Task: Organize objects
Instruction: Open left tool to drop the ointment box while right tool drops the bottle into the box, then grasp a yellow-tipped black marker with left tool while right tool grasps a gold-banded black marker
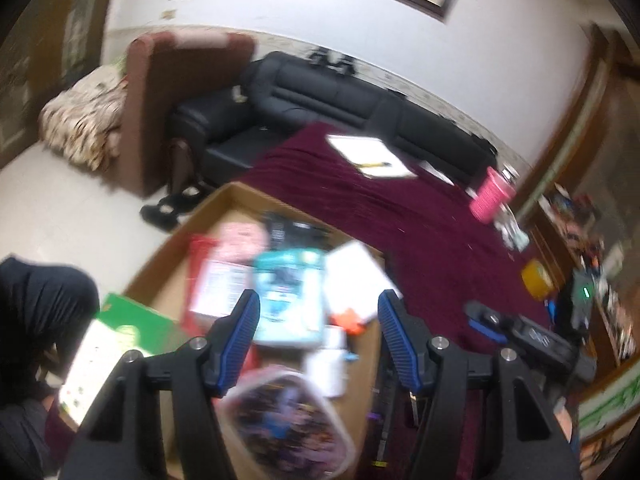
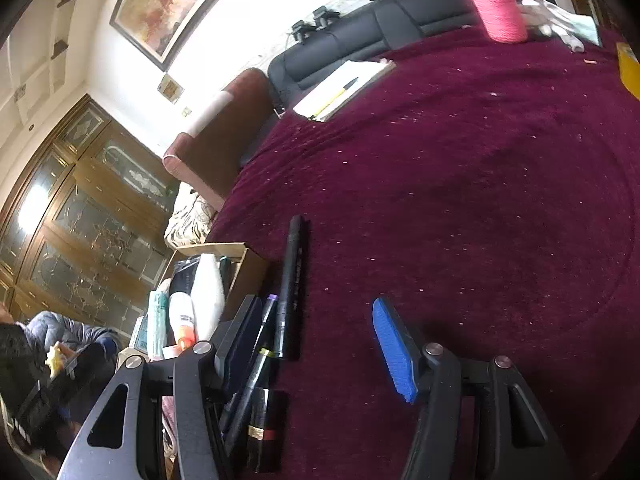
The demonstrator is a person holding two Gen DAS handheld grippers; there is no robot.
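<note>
The black marker (image 2: 292, 288) lay on the maroon cloth (image 2: 460, 200) beside the cardboard box's (image 2: 248, 268) edge, its long axis running away from the right gripper (image 2: 316, 340), whose half-open, empty jaws stood nearer than the left gripper's (image 1: 316, 344).

A home's living room is showing here: a black leather sofa (image 1: 360, 108) is standing along the white wall under a large framed painting (image 2: 168, 4), a brown armchair (image 1: 168, 92) is sitting beside it, and a glass-fronted wooden cabinet (image 2: 76, 216) is filling one side behind the maroon-clothed table (image 2: 460, 184).
</note>
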